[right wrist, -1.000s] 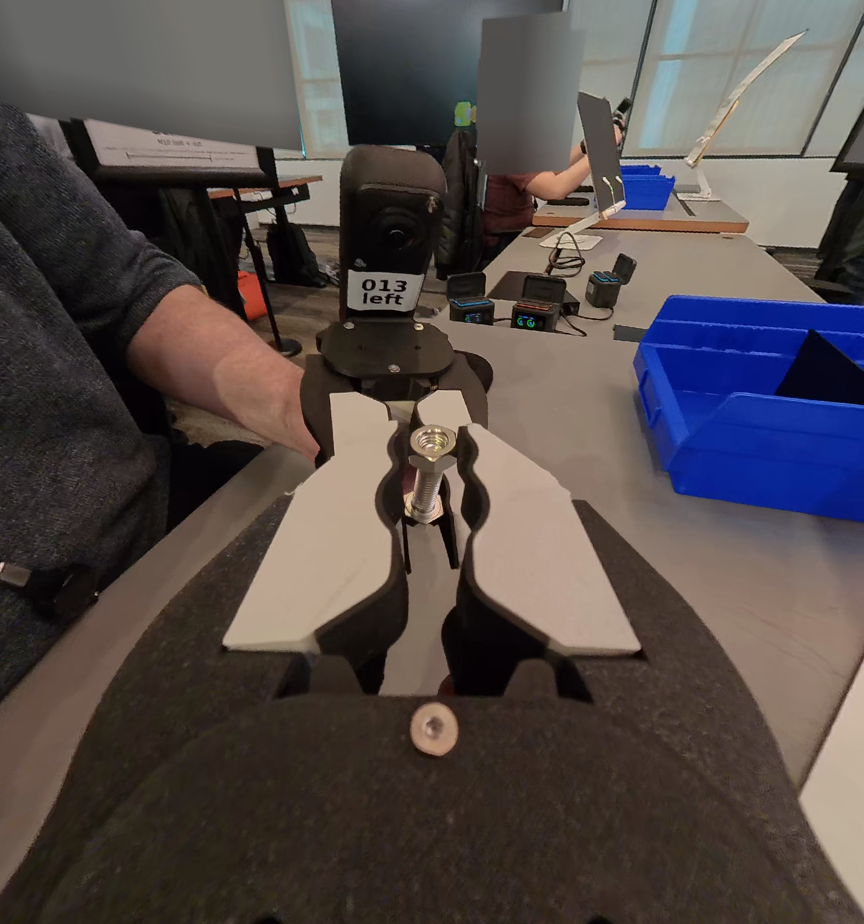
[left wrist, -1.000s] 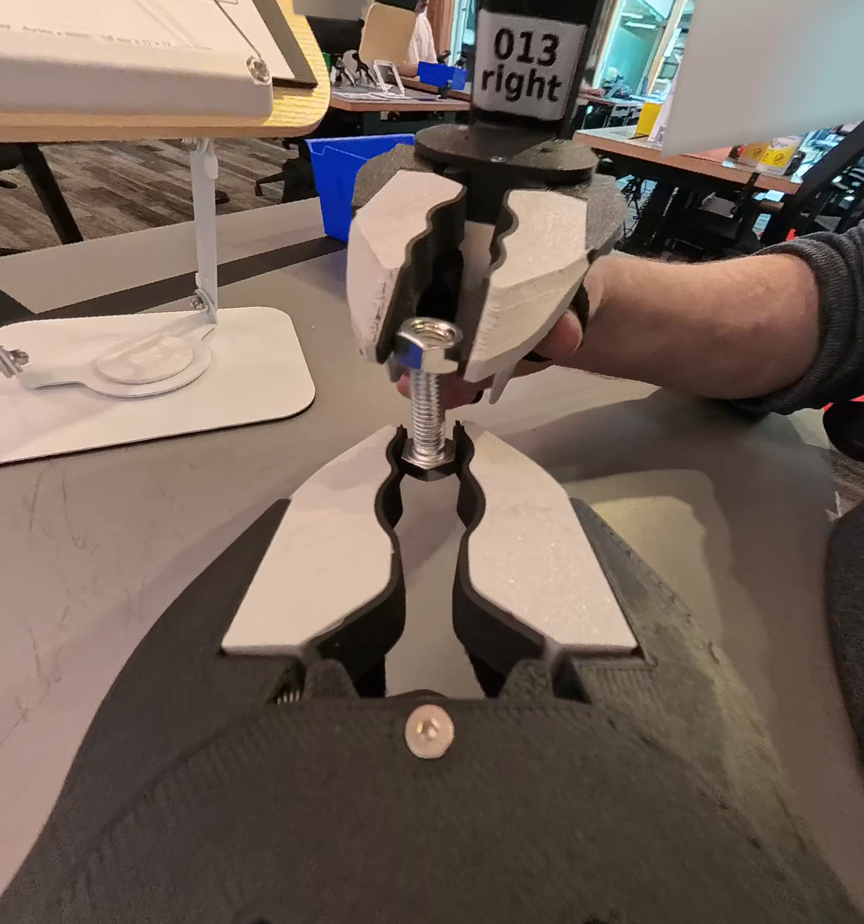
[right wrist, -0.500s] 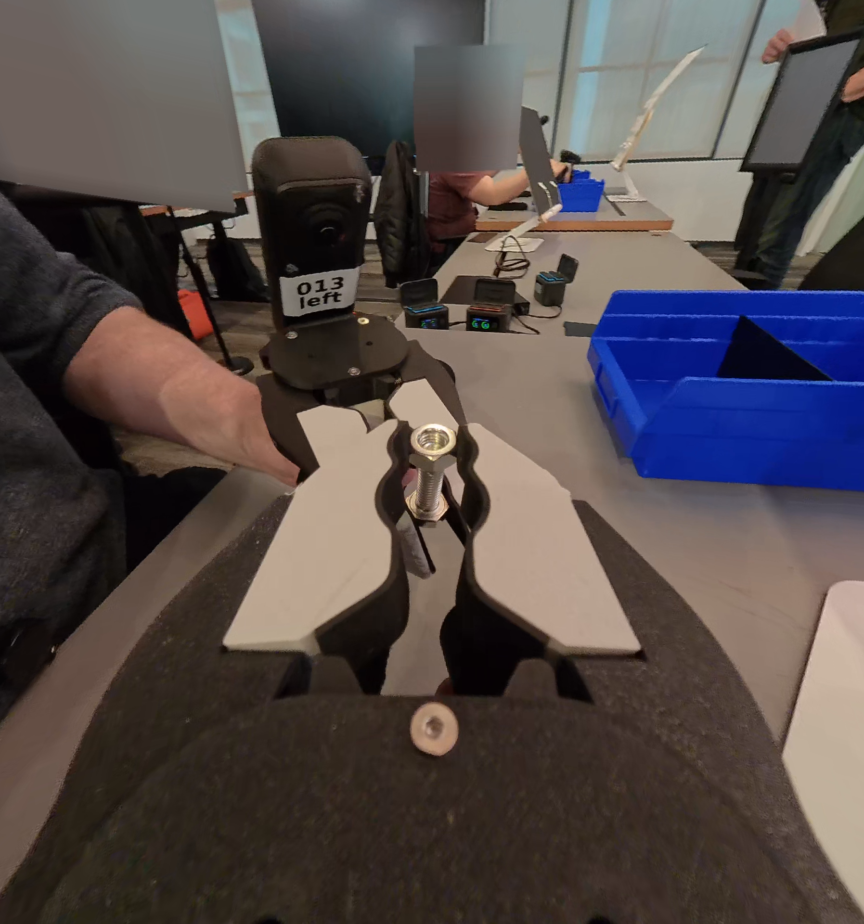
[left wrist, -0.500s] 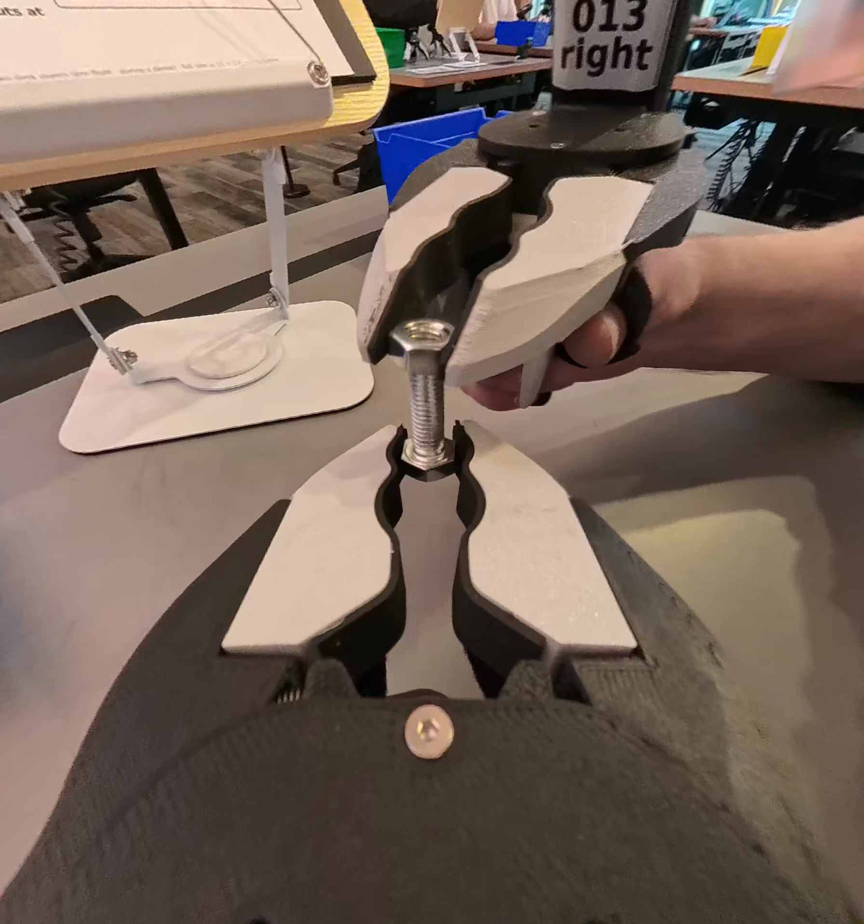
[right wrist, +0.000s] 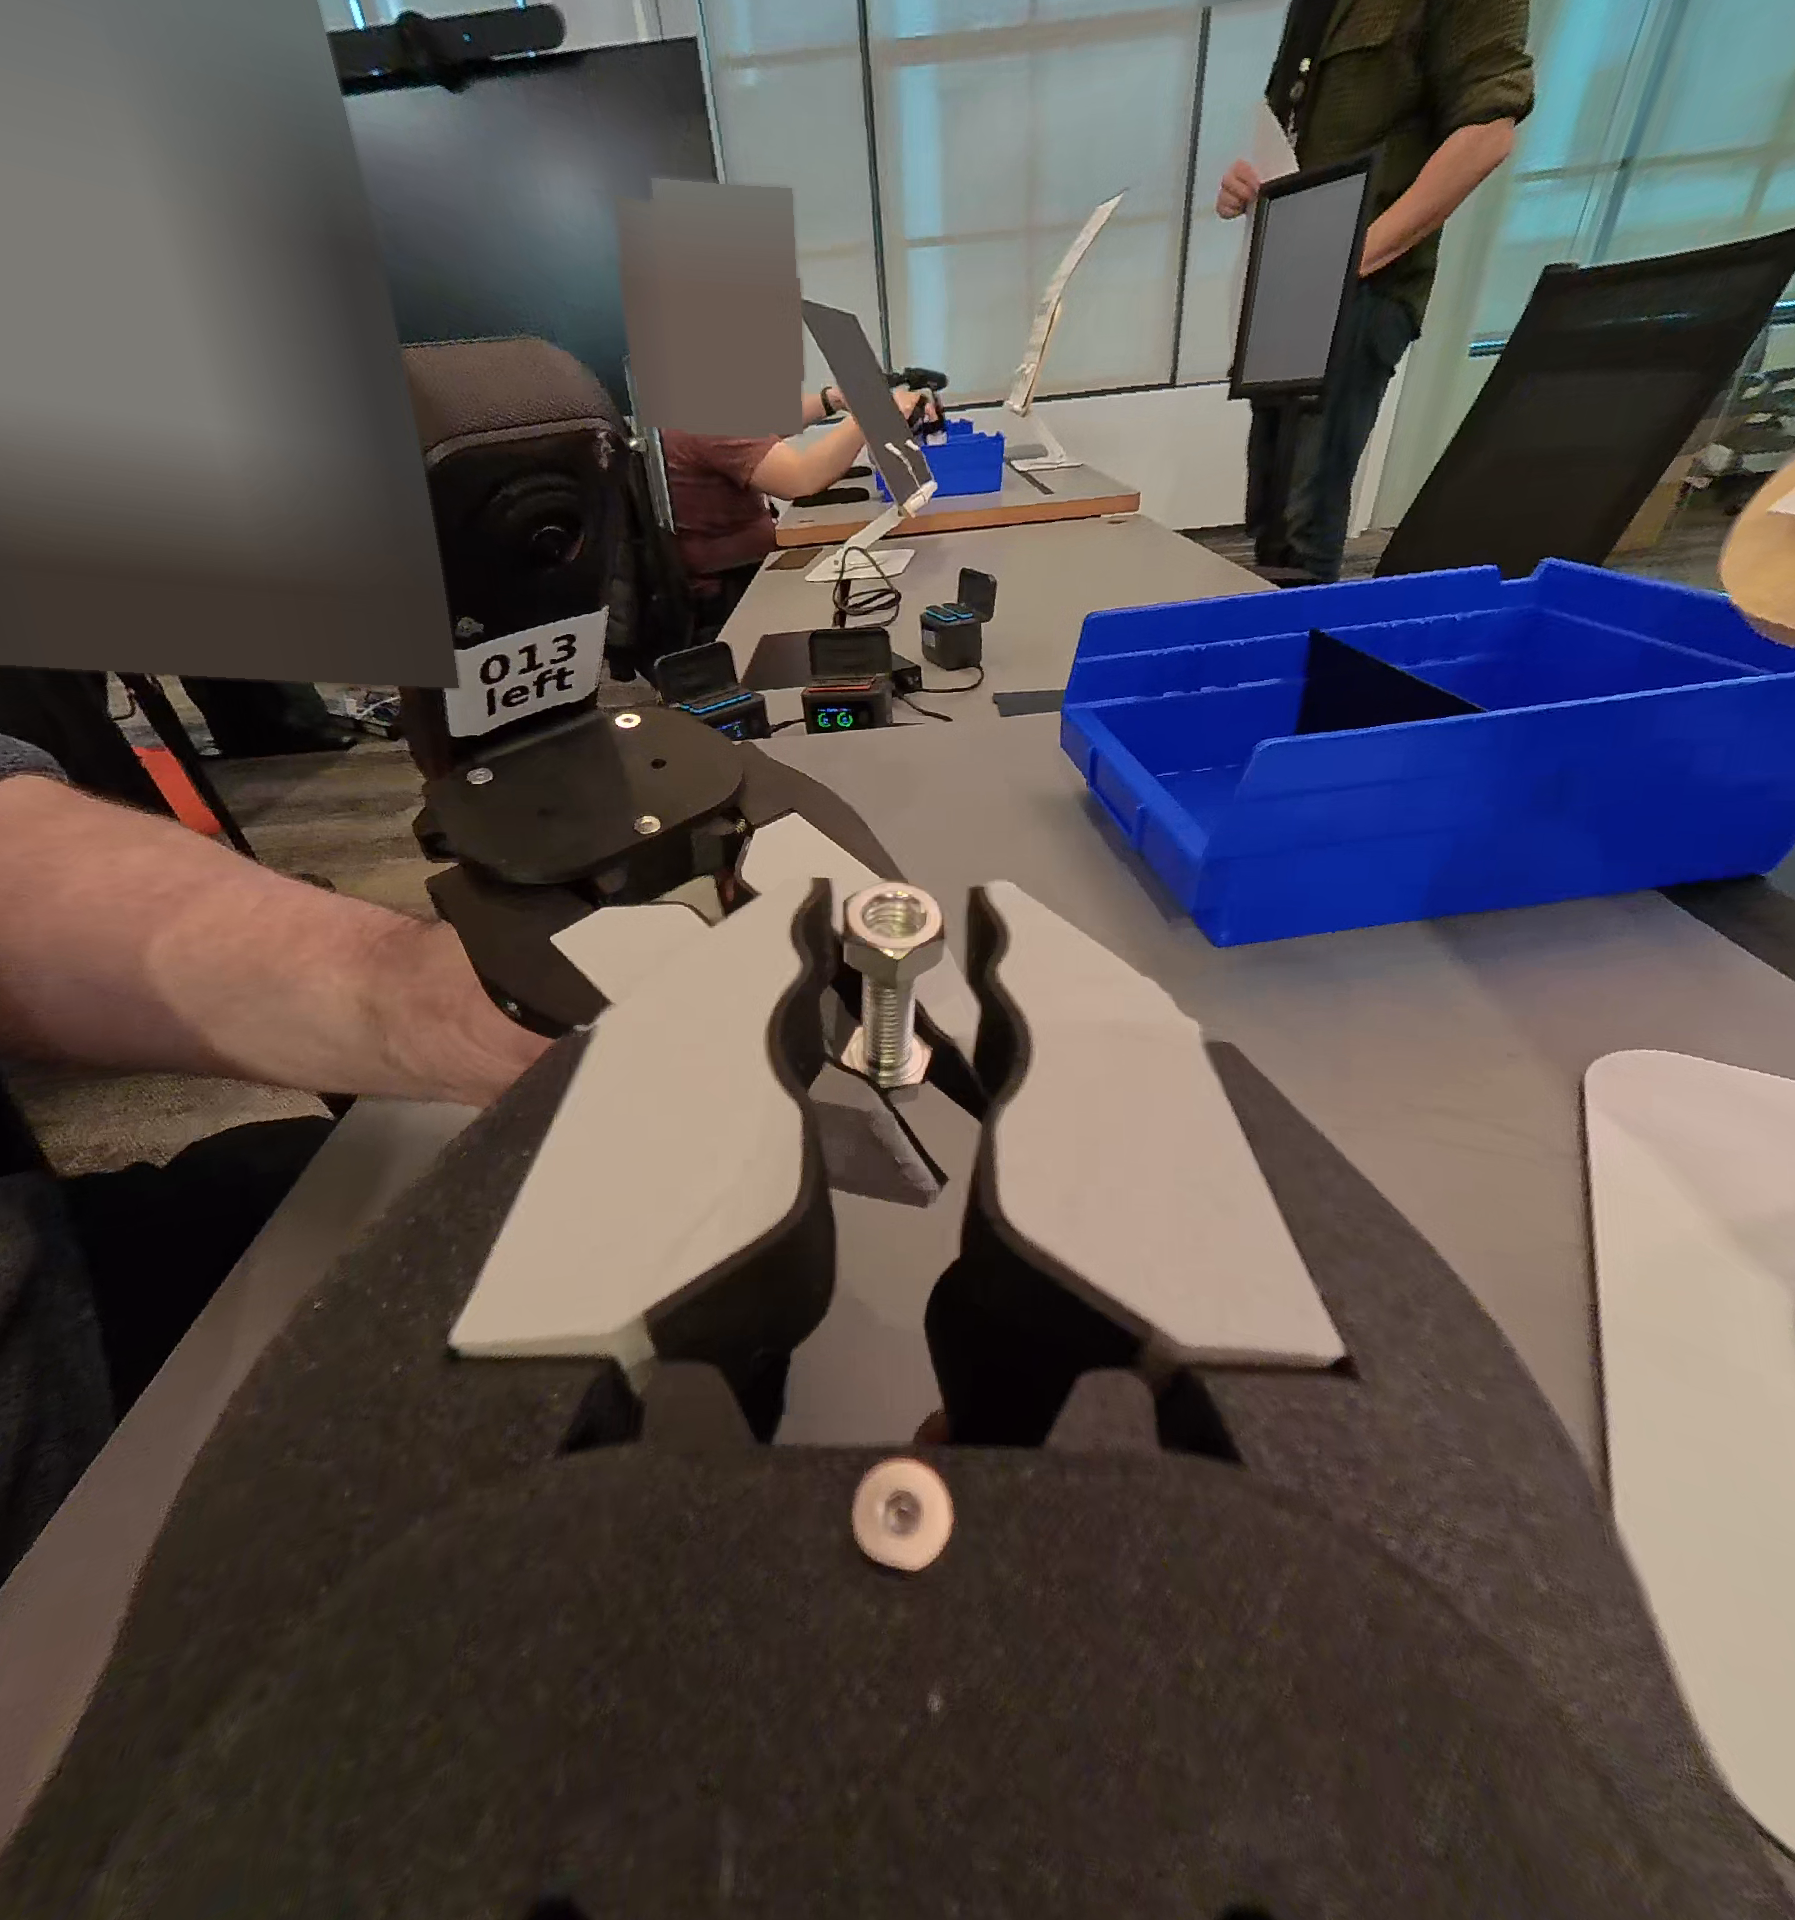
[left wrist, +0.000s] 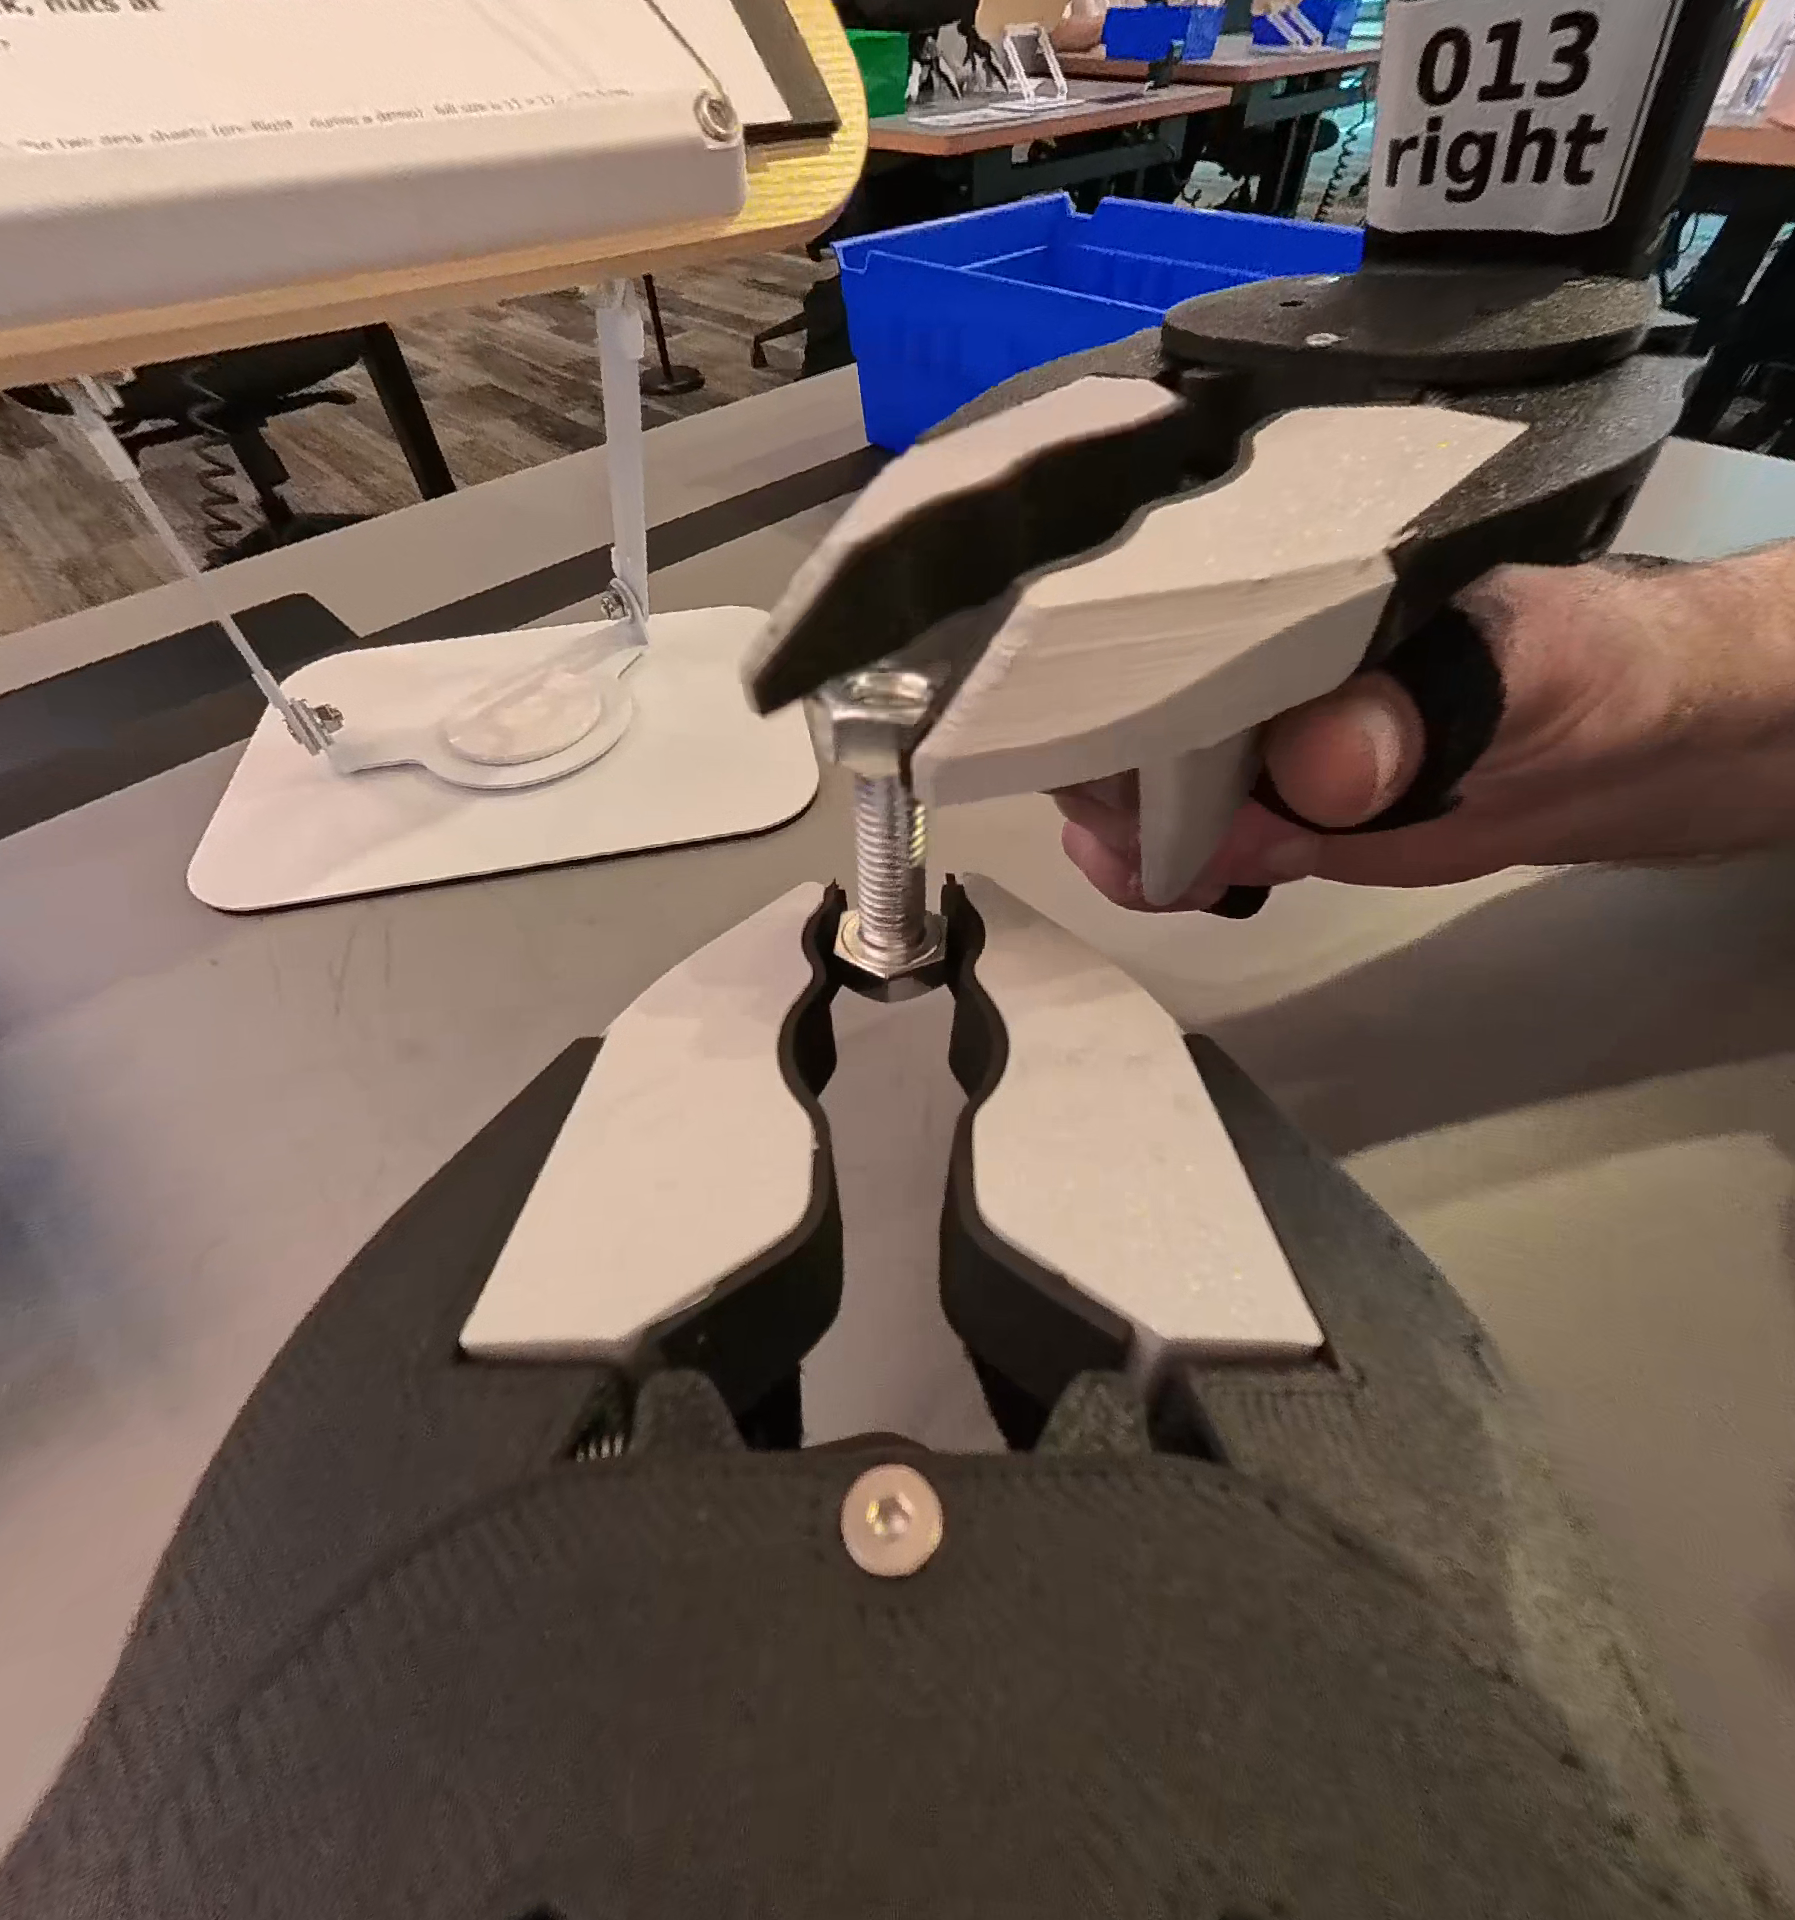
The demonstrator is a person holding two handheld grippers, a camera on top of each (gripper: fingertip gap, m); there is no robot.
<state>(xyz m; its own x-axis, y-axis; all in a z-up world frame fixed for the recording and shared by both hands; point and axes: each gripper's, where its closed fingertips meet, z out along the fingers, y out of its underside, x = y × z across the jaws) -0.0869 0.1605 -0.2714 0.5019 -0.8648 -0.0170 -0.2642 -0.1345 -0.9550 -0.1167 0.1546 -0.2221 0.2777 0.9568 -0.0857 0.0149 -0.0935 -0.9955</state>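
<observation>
A silver bolt [left wrist: 888,852] stands upright above the grey table [left wrist: 249,1091]. My left gripper [left wrist: 890,935] is shut on the hex piece at the bolt's lower end [left wrist: 888,961]. A silver nut [right wrist: 891,928] sits on the bolt's top end; it also shows in the left wrist view [left wrist: 877,717]. My right gripper [right wrist: 891,925] stands around that nut with its jaws apart, a gap showing on each side between pad and nut. In the left wrist view the right gripper [left wrist: 872,696] reaches in from the right, held by a hand [left wrist: 1495,727].
A blue divided bin [right wrist: 1444,769] stands on the table to the right, also in the left wrist view [left wrist: 1028,291]. A white stand base [left wrist: 519,769] carries a tilted board [left wrist: 353,125]. Small charger cases [right wrist: 841,696] lie farther back. A person [right wrist: 1392,260] stands behind. My right fingertips sit around 5 cm from my left ones.
My right gripper was shut on the nut and swung round it; now its jaws have opened and the pads stand off the nut. My left gripper keeps its hold on the bolt's lower end.
</observation>
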